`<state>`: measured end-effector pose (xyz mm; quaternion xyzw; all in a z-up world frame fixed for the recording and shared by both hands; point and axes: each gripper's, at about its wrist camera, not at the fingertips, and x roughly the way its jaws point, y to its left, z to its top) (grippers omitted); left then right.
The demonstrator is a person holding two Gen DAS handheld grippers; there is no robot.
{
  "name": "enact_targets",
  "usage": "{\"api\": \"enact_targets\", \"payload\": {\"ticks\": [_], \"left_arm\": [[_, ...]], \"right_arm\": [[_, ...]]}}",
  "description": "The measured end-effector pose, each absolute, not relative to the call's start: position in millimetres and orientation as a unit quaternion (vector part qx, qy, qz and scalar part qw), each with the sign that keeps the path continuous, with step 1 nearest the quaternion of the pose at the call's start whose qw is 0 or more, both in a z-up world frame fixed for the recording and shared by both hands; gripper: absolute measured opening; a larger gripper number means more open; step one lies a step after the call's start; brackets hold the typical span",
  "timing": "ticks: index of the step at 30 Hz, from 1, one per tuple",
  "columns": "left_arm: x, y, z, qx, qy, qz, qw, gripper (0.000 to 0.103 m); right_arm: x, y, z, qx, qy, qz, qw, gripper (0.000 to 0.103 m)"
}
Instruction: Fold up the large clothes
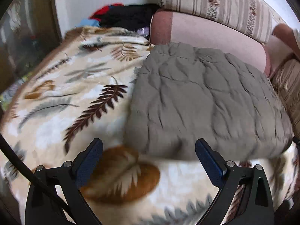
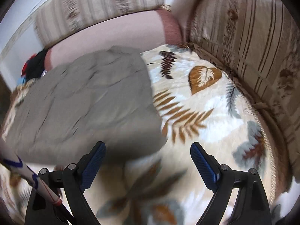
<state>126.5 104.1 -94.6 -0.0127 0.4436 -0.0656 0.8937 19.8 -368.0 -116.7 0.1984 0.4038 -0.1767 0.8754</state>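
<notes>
A grey wrinkled garment [image 1: 202, 101] lies folded into a rough rectangle on a cream blanket with leaf prints [image 1: 75, 97]. My left gripper [image 1: 149, 146] hovers open just in front of the garment's near edge, nothing between its blue pads. In the right wrist view the same grey garment [image 2: 90, 101] lies to the left on the leaf blanket [image 2: 202, 112]. My right gripper [image 2: 148, 149] is open near the garment's near right corner, holding nothing. Both views are motion-blurred.
A pink bolster [image 1: 206, 35] lies behind the garment, with striped sofa cushions [image 1: 215, 0] beyond it and at the right [image 2: 253, 43]. A dark and red pile of clothes [image 1: 121, 15] sits at the back left. A white sleeve with blue marks [image 2: 22, 170] shows low left.
</notes>
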Motion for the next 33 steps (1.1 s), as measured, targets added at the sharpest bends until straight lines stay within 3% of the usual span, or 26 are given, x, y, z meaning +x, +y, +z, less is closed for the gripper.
{"api": "enact_targets", "payload": {"ticks": [10, 11, 12, 14, 16, 19, 22, 24, 26, 33], "left_arm": [[221.0, 105.4, -153.6, -0.163, 0.514, -0.205, 0.817, 0.101], [221.8, 99.8, -154.3, -0.171, 0.519, -0.203, 0.813, 0.098], [218.9, 94.5, -150.5, -0.170, 0.516, -0.203, 0.815, 0.087], [206.4, 84.9, -136.0, -0.150, 0.508, -0.196, 0.825, 0.077], [190.7, 81.9, -121.2, -0.128, 0.498, -0.196, 0.835, 0.067], [161.4, 89.1, -110.0, -0.117, 0.494, -0.197, 0.838, 0.063], [152.1, 90.9, -122.3, -0.091, 0.501, -0.174, 0.843, 0.073], [157.6, 88.2, -127.1, -0.074, 0.492, -0.159, 0.853, 0.082], [155.7, 85.7, -119.8, -0.063, 0.486, -0.143, 0.860, 0.082], [87.9, 94.3, -67.9, 0.010, 0.390, -0.067, 0.918, 0.082]], "right_arm": [[93.3, -402.7, -175.3, 0.358, 0.414, -0.010, 0.837, 0.097], [99.1, -401.7, -178.4, 0.366, 0.417, -0.003, 0.832, 0.093], [102.0, -400.4, -179.6, 0.373, 0.418, 0.001, 0.829, 0.086], [103.2, -402.9, -177.4, 0.401, 0.413, 0.017, 0.818, 0.063], [96.4, -405.9, -170.7, 0.410, 0.407, 0.035, 0.815, 0.051], [68.3, -404.0, -152.3, 0.397, 0.393, 0.059, 0.828, 0.046], [49.1, -393.7, -156.5, 0.375, 0.403, 0.056, 0.833, 0.048], [48.0, -392.8, -165.7, 0.359, 0.412, 0.039, 0.837, 0.060], [46.9, -395.9, -170.2, 0.369, 0.403, -0.001, 0.837, 0.078], [-11.6, -390.6, -118.0, 0.286, 0.336, -0.129, 0.888, 0.089]]}}
